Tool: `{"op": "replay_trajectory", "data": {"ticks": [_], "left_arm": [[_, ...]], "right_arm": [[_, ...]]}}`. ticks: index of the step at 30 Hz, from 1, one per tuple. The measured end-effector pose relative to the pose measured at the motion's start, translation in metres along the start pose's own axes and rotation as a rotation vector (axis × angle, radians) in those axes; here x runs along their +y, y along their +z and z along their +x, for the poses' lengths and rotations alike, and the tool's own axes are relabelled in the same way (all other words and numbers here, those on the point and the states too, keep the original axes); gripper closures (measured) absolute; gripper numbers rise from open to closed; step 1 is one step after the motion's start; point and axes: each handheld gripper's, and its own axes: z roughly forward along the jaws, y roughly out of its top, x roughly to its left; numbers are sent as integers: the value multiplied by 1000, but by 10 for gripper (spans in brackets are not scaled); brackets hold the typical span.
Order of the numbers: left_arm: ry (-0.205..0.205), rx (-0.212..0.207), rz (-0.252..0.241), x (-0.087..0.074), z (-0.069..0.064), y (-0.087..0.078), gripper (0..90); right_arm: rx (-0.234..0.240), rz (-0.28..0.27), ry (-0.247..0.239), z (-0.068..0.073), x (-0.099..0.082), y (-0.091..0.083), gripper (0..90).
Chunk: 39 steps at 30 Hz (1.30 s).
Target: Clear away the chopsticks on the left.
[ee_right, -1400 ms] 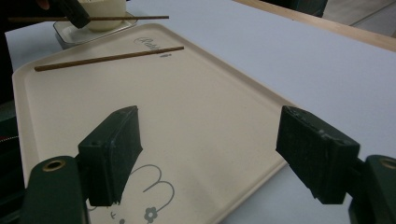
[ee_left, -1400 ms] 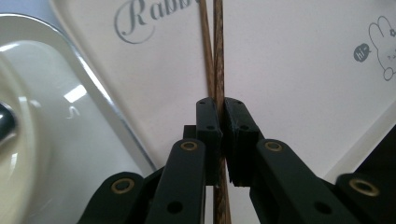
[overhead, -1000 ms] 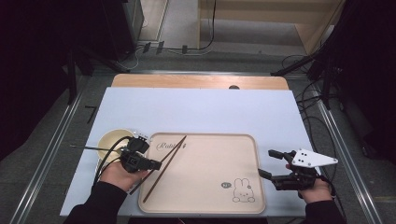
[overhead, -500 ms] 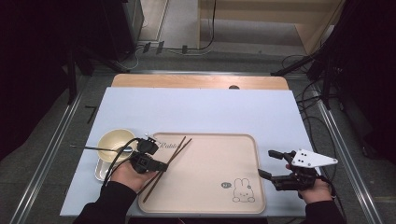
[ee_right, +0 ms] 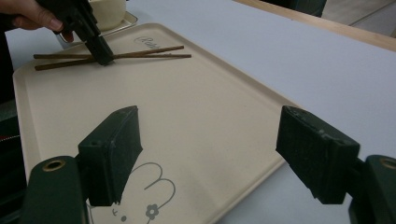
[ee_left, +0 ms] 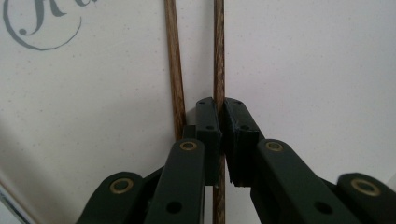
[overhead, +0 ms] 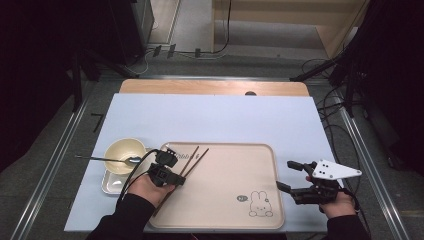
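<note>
Two brown chopsticks lie slanted on the left part of the beige tray. My left gripper reaches down to them with its jaws shut on one chopstick. The second chopstick lies loose just beside the jaws. The right gripper view shows that left gripper pressed down on the crossed chopsticks. My right gripper hovers at the tray's right edge, open with nothing between its jaws.
A cream bowl with a spoon resting across it sits on a small metal dish left of the tray. The tray carries a rabbit drawing near its front right corner. A pale blue mat covers the table.
My left hand moved right over the tray and lower. The held chopstick has swung away from the other, so their far ends now spread apart. The right gripper stayed still.
</note>
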Motion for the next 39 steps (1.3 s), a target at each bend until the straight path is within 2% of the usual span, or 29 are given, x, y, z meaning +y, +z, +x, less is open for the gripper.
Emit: {"op": "replay_trajectory", "data": {"ticks": [11, 19, 22, 25, 30, 34, 37, 39], "left_arm": [[-1, -16, -7, -1, 1, 1, 850], [-1, -17, -9, -2, 2, -1, 795], [-2, -17, -10, -2, 3, -2, 730], [15, -9, -23, -2, 5, -6, 652], [39, -40, -50, -1, 3, -11, 553], [74, -49, -82, 2, 1, -16, 467], [104, -54, -128, 6, 0, -21, 412], [120, -49, -134, 8, 0, -22, 378]], "right_arm": [[-3, -1, -1, 0, 0, 0, 224], [3, 0, 0, 0, 0, 0, 224], [3, 1, -2, 0, 0, 0, 224], [4, 0, 0, 0, 0, 0, 224], [3, 1, -1, 0, 0, 0, 224], [2, 1, -2, 0, 0, 0, 225], [1, 1, -1, 0, 0, 0, 224], [0, 2, -1, 0, 0, 0, 224]]}}
